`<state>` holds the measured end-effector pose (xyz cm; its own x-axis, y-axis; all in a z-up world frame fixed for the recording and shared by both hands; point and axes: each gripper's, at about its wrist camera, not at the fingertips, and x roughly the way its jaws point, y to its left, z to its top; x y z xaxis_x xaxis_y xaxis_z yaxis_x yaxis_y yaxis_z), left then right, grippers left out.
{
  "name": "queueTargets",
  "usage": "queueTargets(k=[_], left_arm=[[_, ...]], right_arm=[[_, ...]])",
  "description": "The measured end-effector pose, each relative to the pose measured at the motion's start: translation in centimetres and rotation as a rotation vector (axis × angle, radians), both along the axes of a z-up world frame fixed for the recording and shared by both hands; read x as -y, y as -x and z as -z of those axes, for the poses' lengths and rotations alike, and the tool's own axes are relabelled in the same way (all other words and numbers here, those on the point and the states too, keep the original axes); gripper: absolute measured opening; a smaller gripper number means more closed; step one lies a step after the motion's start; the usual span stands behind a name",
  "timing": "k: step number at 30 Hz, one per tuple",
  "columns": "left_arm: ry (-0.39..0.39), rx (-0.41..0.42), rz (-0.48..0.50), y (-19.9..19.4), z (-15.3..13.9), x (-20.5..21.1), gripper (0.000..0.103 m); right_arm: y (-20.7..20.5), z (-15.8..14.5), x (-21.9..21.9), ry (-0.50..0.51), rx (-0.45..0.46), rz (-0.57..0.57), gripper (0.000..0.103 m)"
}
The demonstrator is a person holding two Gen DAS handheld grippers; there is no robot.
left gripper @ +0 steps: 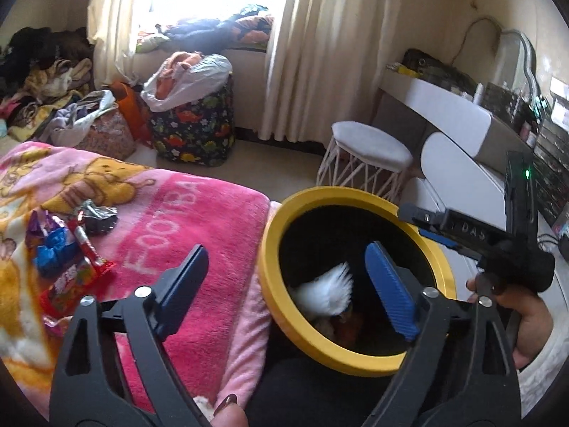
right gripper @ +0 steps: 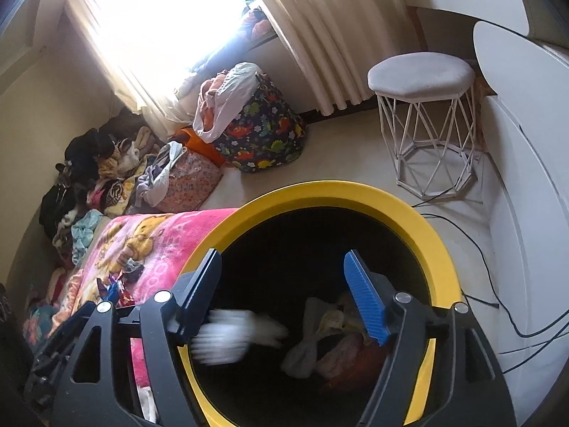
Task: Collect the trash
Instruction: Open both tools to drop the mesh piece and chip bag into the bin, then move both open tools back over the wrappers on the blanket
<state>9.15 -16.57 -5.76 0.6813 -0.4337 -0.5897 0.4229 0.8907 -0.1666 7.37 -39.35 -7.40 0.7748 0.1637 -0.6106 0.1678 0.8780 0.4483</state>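
One pink blanket [left gripper: 199,220] on the bed, one yellow-rimmed bin [left gripper: 274,284] beside it, several wrappers [left gripper: 67,249] on the blanket, one blurred white paper piece [right gripper: 234,334] inside the bin, left gripper [left gripper: 284,284] jaws wide, empty, right gripper [right gripper: 284,295] jaws wide, empty

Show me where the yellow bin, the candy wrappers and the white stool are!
yellow bin [right gripper: 409,213]: right wrist view, far rim.
candy wrappers [left gripper: 71,249]: left wrist view, red and blue pile on the blanket.
white stool [right gripper: 421,71]: right wrist view, padded seat.
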Motion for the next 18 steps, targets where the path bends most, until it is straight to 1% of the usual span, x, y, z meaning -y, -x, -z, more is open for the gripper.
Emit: queueTargets(k=[2,3,18], left_arm=[[0.002,0.009,-0.024,0.0,-0.3,-0.5,0.09],[0.005,0.014,-0.04,0.0,-0.3,-1.0,0.091],[0.031,0.042,-0.183,-0.5,-1.3,-6.4,0.092]], right_arm=[[-0.1,-0.1,-0.5,0.01,0.004,-0.011,0.071],[-0.2,-0.1,-0.7,0.013,0.007,-0.017,0.071],[-0.4,-1.9,-5.4,0.069,0.076,-0.123,0.074]])
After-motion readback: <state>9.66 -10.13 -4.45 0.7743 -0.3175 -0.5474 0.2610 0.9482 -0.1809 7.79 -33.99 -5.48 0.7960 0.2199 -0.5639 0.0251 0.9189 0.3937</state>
